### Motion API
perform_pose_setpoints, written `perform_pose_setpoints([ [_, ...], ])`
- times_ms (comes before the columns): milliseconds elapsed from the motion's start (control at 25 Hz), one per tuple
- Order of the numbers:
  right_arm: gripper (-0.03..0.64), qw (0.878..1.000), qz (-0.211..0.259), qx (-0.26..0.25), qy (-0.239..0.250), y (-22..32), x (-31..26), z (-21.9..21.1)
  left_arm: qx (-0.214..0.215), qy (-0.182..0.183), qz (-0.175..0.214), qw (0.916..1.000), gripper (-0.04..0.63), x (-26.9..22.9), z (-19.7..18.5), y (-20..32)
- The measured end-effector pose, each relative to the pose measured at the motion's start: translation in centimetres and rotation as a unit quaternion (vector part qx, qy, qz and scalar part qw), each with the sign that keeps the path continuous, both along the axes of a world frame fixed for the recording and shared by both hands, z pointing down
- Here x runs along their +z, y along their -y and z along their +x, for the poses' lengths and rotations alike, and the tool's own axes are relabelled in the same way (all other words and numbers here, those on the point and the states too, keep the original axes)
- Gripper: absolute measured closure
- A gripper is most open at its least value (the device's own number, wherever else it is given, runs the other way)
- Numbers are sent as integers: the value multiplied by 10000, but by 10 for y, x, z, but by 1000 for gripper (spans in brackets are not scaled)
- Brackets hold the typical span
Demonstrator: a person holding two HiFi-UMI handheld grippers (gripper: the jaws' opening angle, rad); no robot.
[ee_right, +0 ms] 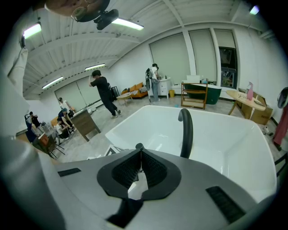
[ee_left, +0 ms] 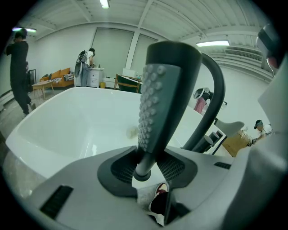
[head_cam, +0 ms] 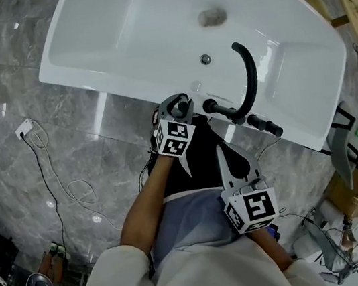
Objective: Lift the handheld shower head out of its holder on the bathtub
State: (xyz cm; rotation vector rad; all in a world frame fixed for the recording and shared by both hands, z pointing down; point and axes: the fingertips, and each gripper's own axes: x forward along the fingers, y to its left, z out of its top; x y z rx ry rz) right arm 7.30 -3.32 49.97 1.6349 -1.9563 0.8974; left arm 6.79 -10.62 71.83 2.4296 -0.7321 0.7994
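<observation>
Right gripper (ee_right: pixel 140 153) angled down, jaws clenched | left gripper (ee_left: pixel 148 153) jaws grasping shower head (ee_left: pixel 164 90)

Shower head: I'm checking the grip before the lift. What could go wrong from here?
The left gripper holds the shower head only by its thin stem, so the tall head may tip or slip in the jaws. The black curved spout stands close beside it; a slanted lift could knock it.

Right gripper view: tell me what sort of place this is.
Probably an open workroom or studio, not a bathroom: the bathtub stands in a hall with strip lights, people and tables around.
</observation>
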Motion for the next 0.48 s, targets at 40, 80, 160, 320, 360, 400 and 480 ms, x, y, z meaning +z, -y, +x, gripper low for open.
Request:
perform_pose_setpoints([
  [40,598,10000,7,-2,0,0,0,0,-1,2,-2,10000,454,-1,0,0],
  [80,598,10000,17,-2,1,0,-1,-1,-3,4,-4,10000,456,-2,-1,0],
  [160,598,10000,41,4,6,1,-2,-2,-6,9,-8,10000,456,-4,-3,0],
  [320,598,10000,73,14,10,2,-3,-3,59,-4,39,10000,456,-11,-3,0],
  [360,598,10000,85,16,8,2,-4,-3,71,-8,56,10000,456,-13,-2,0],
  [400,598,9999,98,18,5,2,-5,-2,75,-9,65,10000,456,-15,-1,0],
  [480,598,9999,123,24,1,3,-7,-2,70,-5,61,10000,456,-17,-2,-1],
])
